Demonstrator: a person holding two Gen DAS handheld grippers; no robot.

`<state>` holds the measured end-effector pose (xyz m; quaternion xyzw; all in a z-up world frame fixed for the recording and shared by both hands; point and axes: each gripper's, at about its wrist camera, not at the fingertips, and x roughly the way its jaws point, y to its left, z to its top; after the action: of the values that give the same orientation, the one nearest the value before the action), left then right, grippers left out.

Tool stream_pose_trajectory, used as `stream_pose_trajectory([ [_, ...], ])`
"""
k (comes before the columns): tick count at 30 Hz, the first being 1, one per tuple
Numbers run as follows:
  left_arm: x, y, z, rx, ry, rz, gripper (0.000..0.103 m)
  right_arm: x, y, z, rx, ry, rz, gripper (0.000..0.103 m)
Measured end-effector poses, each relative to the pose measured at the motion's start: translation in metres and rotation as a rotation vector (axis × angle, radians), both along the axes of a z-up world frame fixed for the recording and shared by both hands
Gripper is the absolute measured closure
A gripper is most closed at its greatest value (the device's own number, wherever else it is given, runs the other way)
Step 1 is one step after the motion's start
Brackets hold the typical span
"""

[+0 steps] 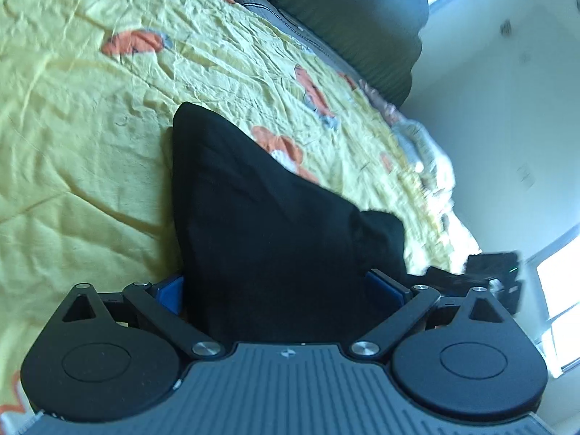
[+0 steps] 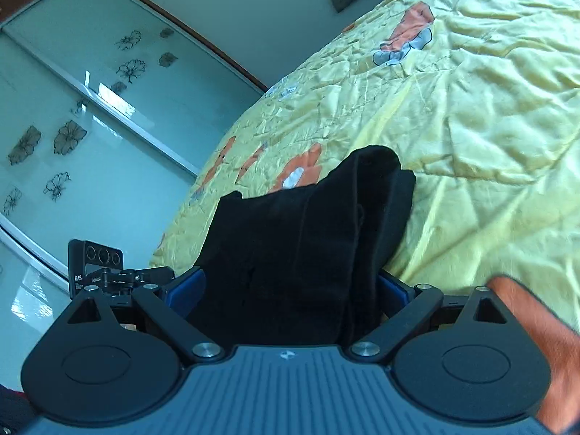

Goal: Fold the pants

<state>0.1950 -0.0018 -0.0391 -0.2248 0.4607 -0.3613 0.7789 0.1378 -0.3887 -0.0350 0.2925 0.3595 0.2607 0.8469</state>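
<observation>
The black pants (image 1: 268, 224) lie in a thick folded bundle between my left gripper's (image 1: 275, 286) blue fingers (image 1: 168, 290), lifted over the yellow flowered bedspread (image 1: 90, 127). The same black pants (image 2: 308, 239) fill the gap between my right gripper's (image 2: 290, 286) blue fingers (image 2: 185, 286). Both grippers are shut on the cloth, which hides their fingertips. The far end of the bundle hangs toward the bed in both views. My right gripper also shows at the right edge of the left wrist view (image 1: 493, 272).
A dark green pillow (image 1: 362, 18) and grey bedding (image 1: 275, 14) lie at the head of the bed. A glass wardrobe door with flower prints (image 2: 72, 127) stands beside the bed. Bright windows (image 1: 558, 290) are on the right wall.
</observation>
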Motion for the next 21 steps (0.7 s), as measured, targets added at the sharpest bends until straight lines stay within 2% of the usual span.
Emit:
stream_pose_trajectory([
  [2,0.005,0.001,-0.003,-0.036,0.014,0.018,0.007,0.012,0.005,0.001,-0.011,0.002,-0.002,0.006],
  [4,0.006,0.001,-0.003,-0.053,0.024,0.045,0.011,0.02,0.01,0.002,-0.026,0.008,-0.013,0.014],
  [5,0.006,0.0,-0.003,-0.047,0.02,0.051,0.017,0.022,0.013,0.002,-0.049,0.011,-0.018,0.031],
  [6,0.005,-0.001,-0.001,-0.026,0.01,0.057,0.03,0.023,0.015,0.002,-0.081,0.026,-0.029,0.055],
  [7,0.004,-0.003,0.001,0.002,-0.004,0.06,0.039,0.021,0.015,0.002,-0.107,0.033,-0.045,0.061],
  [9,0.003,-0.006,0.001,0.083,-0.03,0.066,0.073,0.014,0.013,0.001,-0.104,0.033,-0.056,0.066],
  [10,0.001,-0.007,0.002,0.106,-0.042,0.076,0.076,0.011,0.014,0.001,-0.103,0.034,-0.067,0.066],
  [12,-0.005,-0.005,0.005,0.099,-0.07,0.096,0.084,0.005,0.017,0.004,-0.114,0.03,-0.09,0.07],
  [16,-0.021,-0.003,0.028,0.134,-0.202,0.124,0.086,0.0,0.038,0.028,-0.192,-0.043,-0.092,0.074],
  [21,-0.021,0.013,0.064,0.181,-0.352,0.184,0.086,0.019,0.071,0.066,-0.246,-0.174,-0.019,0.074],
])
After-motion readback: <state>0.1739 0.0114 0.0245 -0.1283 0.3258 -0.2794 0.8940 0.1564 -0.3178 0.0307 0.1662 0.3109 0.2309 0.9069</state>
